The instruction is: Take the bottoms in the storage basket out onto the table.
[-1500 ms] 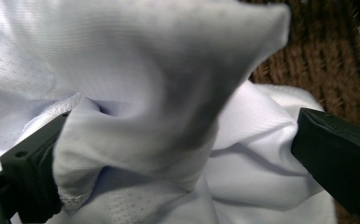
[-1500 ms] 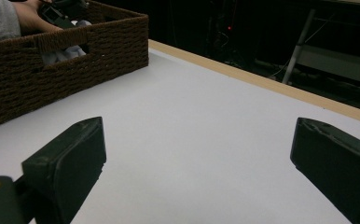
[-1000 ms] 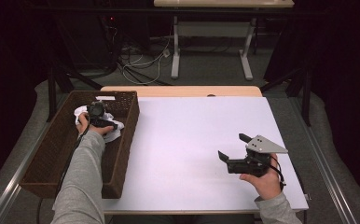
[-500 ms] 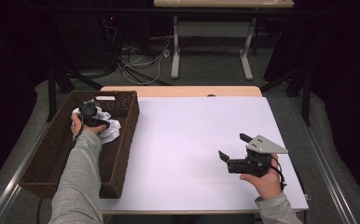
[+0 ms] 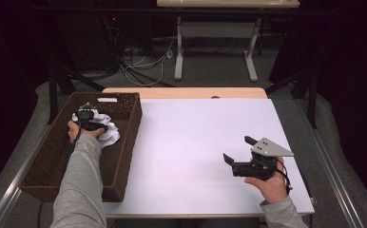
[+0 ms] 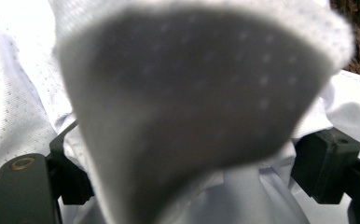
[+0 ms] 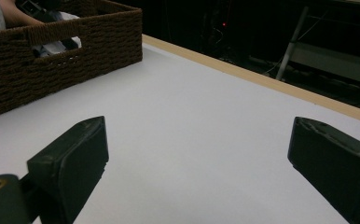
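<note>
Your left gripper [image 5: 87, 118] sits inside the dark brown woven basket [image 5: 124, 142] at the table's left, where the crumpled white perforated cloth [image 6: 192, 93] lies. Over the last second its jaws have closed from wide apart onto a bunched fold of that cloth, and the hand has slid toward the basket's far left corner; likely the grasp before lifting. Your right gripper [image 5: 243, 159] rests spread open and empty above the white tabletop [image 5: 196, 142], near right. No brand, label or writing is readable.
</note>
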The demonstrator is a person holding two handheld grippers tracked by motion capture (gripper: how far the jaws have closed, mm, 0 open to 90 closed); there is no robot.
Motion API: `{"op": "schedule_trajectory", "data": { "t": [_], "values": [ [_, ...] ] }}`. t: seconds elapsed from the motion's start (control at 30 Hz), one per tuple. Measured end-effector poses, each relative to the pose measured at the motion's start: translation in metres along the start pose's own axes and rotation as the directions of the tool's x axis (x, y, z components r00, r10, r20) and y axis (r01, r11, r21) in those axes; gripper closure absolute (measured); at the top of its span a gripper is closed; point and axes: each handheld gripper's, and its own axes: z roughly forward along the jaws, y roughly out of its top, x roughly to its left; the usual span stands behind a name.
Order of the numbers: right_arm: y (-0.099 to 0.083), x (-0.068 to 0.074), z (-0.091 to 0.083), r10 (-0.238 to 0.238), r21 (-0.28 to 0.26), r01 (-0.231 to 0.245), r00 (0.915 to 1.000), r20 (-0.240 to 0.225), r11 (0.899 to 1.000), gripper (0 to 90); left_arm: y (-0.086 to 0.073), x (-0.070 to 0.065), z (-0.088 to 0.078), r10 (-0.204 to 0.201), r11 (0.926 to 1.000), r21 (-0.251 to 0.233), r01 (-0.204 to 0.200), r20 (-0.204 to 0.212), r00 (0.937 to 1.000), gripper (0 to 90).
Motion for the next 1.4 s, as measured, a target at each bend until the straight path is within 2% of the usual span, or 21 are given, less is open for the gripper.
{"op": "schedule_trajectory", "data": {
  "t": [0.1, 0.2, 0.4, 0.53, 0.83, 1.03, 1.1, 1.17, 1.27, 1.4],
  "values": [
    [0.0, 0.0, 0.0, 0.0, 0.002, 0.0, 1.0, 0.0, 1.0, 4.7, -0.001, 0.004, 0.0, -0.015, 0.9999, -0.004, 0.015, 0.017, 0.9997, 17.0],
    [-0.001, 0.0, 0.0, 0.001, 0.009, -0.001, 1.0, 0.0, 1.0, 4.7, -0.002, 0.008, -0.001, -0.024, 0.9996, -0.01, 0.025, 0.031, 0.9992, 21.9],
    [-0.002, -0.003, 0.0, 0.017, 0.015, -0.017, 0.9999, 0.002, 1.0, 5.0, -0.003, 0.01, -0.003, -0.037, 0.9991, -0.017, 0.038, 0.018, 0.9991, 29.7],
    [0.0, -0.004, -0.002, 0.025, -0.008, -0.025, 0.9997, -0.008, 1.0, 5.9, -0.003, 0.015, -0.005, -0.029, 0.9994, -0.017, 0.03, 0.028, 0.9992, 40.5],
    [0.0, -0.005, -0.002, 0.027, -0.008, -0.027, 0.9996, -0.009, 1.0, 6.1, -0.005, 0.02, -0.009, -0.07, 0.9972, -0.025, 0.071, 0.056, 0.996, 65.2],
    [-0.001, -0.005, -0.001, 0.029, 0.001, -0.029, 0.9996, -0.007, 1.0, 6.1, -0.004, 0.02, -0.011, -0.104, 0.9942, -0.021, 0.105, 0.061, 0.9927, 70.7],
    [-0.001, -0.007, -0.002, 0.034, -0.005, -0.034, 0.9994, -0.003, 0.999, 6.3, -0.004, 0.02, -0.012, -0.12, 0.9922, -0.023, 0.122, 0.073, 0.9901, 71.5],
    [-0.001, -0.008, -0.002, 0.037, -0.009, -0.037, 0.9993, 0.001, 0.999, 6.4, -0.004, 0.021, -0.014, -0.15, 0.9876, -0.033, 0.153, 0.092, 0.9844, 72.0],
    [-0.001, -0.009, -0.002, 0.037, -0.011, -0.037, 0.9993, 0.002, 0.999, 6.5, -0.003, 0.022, -0.017, -0.164, 0.9842, -0.049, 0.17, 0.109, 0.9804, 72.3],
    [-0.001, -0.009, -0.001, 0.036, -0.005, -0.036, 0.9994, 0.004, 0.999, 6.5, -0.001, 0.022, -0.021, -0.162, 0.9826, -0.072, 0.171, 0.124, 0.9791, 72.3]
  ]
}}
